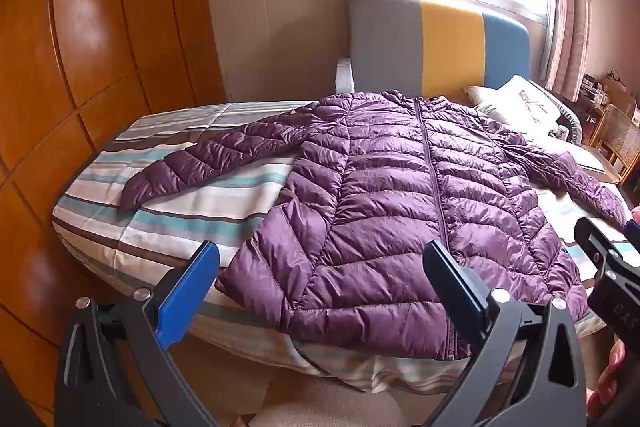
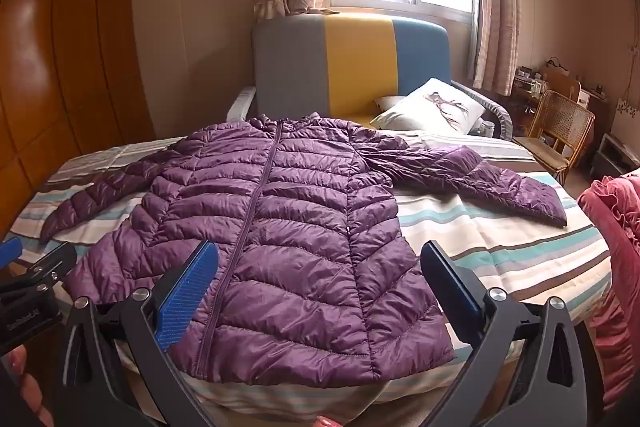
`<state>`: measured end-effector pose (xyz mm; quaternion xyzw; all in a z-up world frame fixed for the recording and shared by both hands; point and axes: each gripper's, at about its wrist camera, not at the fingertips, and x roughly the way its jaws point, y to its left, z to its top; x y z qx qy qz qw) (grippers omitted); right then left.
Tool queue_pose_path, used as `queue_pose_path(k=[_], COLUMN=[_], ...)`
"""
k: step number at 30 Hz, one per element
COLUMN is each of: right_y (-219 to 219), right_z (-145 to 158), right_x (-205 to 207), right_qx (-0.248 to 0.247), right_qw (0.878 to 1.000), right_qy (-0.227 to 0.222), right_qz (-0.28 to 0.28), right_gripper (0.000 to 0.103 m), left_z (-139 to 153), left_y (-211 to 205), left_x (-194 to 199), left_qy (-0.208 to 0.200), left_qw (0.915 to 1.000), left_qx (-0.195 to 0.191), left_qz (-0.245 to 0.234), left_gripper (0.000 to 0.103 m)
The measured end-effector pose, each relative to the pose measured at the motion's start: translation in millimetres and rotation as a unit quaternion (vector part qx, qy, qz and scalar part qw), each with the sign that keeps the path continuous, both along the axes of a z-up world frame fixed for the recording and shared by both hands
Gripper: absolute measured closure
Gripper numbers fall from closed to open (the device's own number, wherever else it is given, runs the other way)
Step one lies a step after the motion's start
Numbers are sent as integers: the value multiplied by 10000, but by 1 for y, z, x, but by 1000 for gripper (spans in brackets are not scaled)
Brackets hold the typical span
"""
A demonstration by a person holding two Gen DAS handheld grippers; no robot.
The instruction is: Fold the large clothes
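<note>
A purple quilted puffer jacket [image 1: 384, 195] [image 2: 272, 219] lies flat and zipped on the striped bed [image 1: 168, 211] [image 2: 500, 251], front up, hem toward me, both sleeves spread outward. My left gripper [image 1: 320, 259] hovers open above the hem near the jacket's left half, with nothing between its blue pads. My right gripper [image 2: 320, 259] also stands open, over the hem at the jacket's right half, holding nothing. The right gripper's body shows at the right edge of the left wrist view, and the left one at the left edge of the right wrist view.
A grey, yellow and blue headboard [image 2: 348, 63] stands at the far end, with pillows [image 2: 432, 107] at the back right. A wooden wardrobe [image 1: 80, 47] lines the left side. A wicker chair [image 2: 560, 135] and a red ruffled fabric [image 2: 612, 227] sit at the right.
</note>
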<state>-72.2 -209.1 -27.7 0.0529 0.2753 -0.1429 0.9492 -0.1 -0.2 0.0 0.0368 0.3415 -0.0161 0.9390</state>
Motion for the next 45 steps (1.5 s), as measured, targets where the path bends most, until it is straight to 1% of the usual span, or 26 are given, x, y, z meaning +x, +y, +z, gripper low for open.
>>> queue_pose_path(k=[2, 9, 12, 22, 45], right_y=[0, -1, 0, -2, -2], right_z=[0, 1, -2, -1, -5], right_x=[1, 0, 1, 2, 2], right_qx=[5, -10, 51, 86, 95], right_qw=[10000, 9999, 10000, 9999, 9997], right_qy=[65, 60, 62, 135, 205], right_qz=[-19, -94, -18, -5, -3], right_gripper=[3, 3, 3, 3, 3], left_z=[0, 0, -1, -7, -9], left_y=[0, -1, 0, 2, 0], left_x=[0, 1, 2, 1, 2], left_qy=[-9, 17, 29, 67, 94], left_qw=[10000, 9999, 10000, 9999, 9999], left_qx=[-22, -71, -27, -146, -113], left_qz=[-27, -87, -28, 8, -7], left_gripper=[2, 2, 2, 2, 2])
